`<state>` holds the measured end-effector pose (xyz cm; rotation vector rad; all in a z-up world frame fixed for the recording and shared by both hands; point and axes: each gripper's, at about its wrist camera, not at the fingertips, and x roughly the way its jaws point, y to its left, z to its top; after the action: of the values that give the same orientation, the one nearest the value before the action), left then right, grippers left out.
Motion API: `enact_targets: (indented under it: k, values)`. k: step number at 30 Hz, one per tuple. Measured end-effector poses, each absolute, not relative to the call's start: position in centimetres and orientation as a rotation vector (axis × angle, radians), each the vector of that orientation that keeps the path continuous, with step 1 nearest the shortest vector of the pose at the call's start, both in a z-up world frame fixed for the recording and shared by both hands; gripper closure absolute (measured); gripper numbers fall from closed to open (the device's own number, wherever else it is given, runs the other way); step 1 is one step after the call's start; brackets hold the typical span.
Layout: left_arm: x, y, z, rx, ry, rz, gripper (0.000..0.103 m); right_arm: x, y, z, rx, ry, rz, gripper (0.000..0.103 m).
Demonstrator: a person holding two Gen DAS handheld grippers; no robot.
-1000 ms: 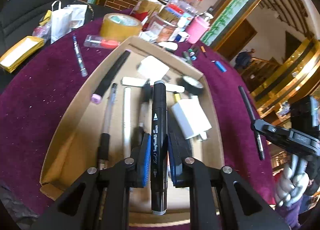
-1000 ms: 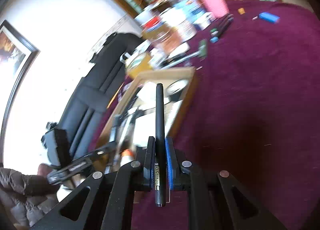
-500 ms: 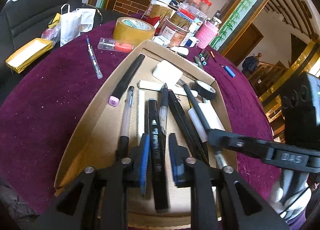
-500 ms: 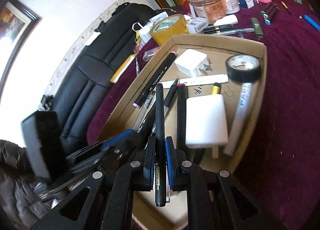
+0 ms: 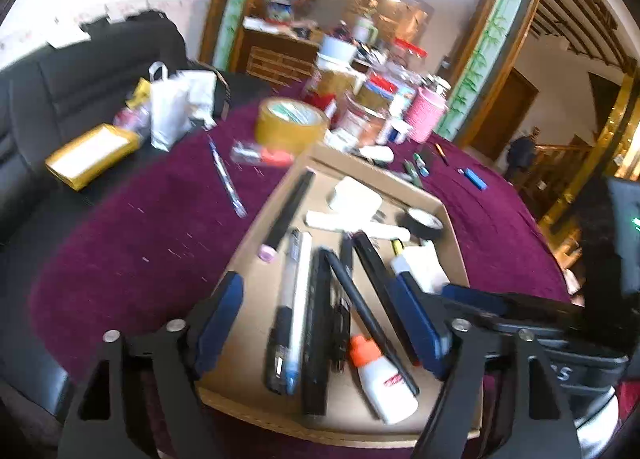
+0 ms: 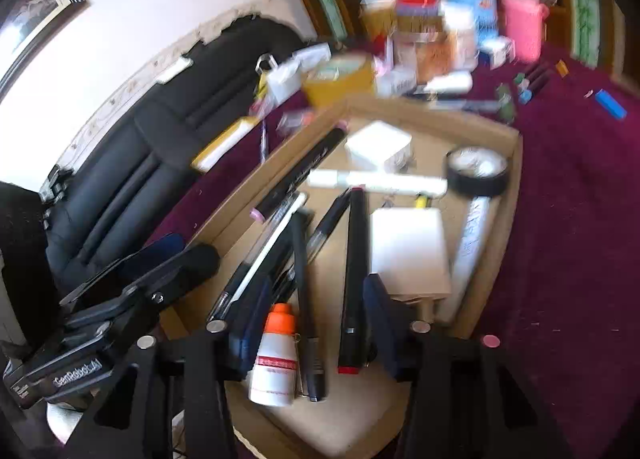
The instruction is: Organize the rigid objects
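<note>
A shallow cardboard box (image 5: 256, 251) on the purple cloth holds several pens and markers. My left gripper (image 5: 320, 319) hovers over its near end, jaws opening wide, touching nothing. Below it a thick black marker (image 5: 316, 339) lies loose in the box. My right gripper (image 6: 318, 319) is also over the near end of the box (image 6: 516, 179), jaws opening. A thin black pen (image 6: 304, 299) lies on the box floor between its fingers, with the pads clear of it. Beside the pen lie a white bottle with an orange cap (image 6: 276, 355) and a red-ended black marker (image 6: 354, 279).
A black tape roll (image 6: 478, 171) and a white charger (image 6: 408, 251) are in the box too. On the cloth lie a pen (image 5: 226, 179), a yellow tape roll (image 5: 292, 119), a blue lighter (image 5: 472, 178) and a pink cup (image 5: 426, 115) among jars. A black sofa stands at left.
Both grippers went from shut to open. The left let the black marker down into the box and rose a little. The right swung over the box and released the thin black pen.
</note>
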<state>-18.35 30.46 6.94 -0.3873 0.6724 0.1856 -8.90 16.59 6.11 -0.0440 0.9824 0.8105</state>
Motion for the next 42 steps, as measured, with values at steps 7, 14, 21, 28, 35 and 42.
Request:
enact_targets:
  k: [7, 14, 21, 28, 35, 42]
  values:
    - [-19.1, 28.7, 9.0, -0.253, 0.604, 0.33, 0.018, -11.7, 13.8, 9.3, -0.032, 0.749, 0.758, 0.018]
    - [-19.1, 25.9, 10.3, -0.164, 0.582, 0.373, 0.014, -13.3, 12.5, 10.0, -0.127, 0.655, 0.688, 0.012]
    - [-19.0, 23.6, 11.1, -0.104, 0.585, 0.39, 0.013, -12.5, 9.1, 9.4, -0.037, 0.688, 0.641, 0.01]
    - [-18.7, 21.0, 11.3, -0.042, 0.592, 0.386, 0.013, -12.0, 6.3, 9.0, 0.029, 0.71, 0.605, 0.01]
    - [-18.4, 19.1, 11.5, 0.007, 0.593, 0.379, 0.013, -11.9, 4.8, 8.7, 0.055, 0.719, 0.589, 0.01]
    - [-18.3, 18.4, 11.6, 0.026, 0.585, 0.387, 0.012, -11.7, 3.9, 8.4, 0.07, 0.728, 0.573, 0.01]
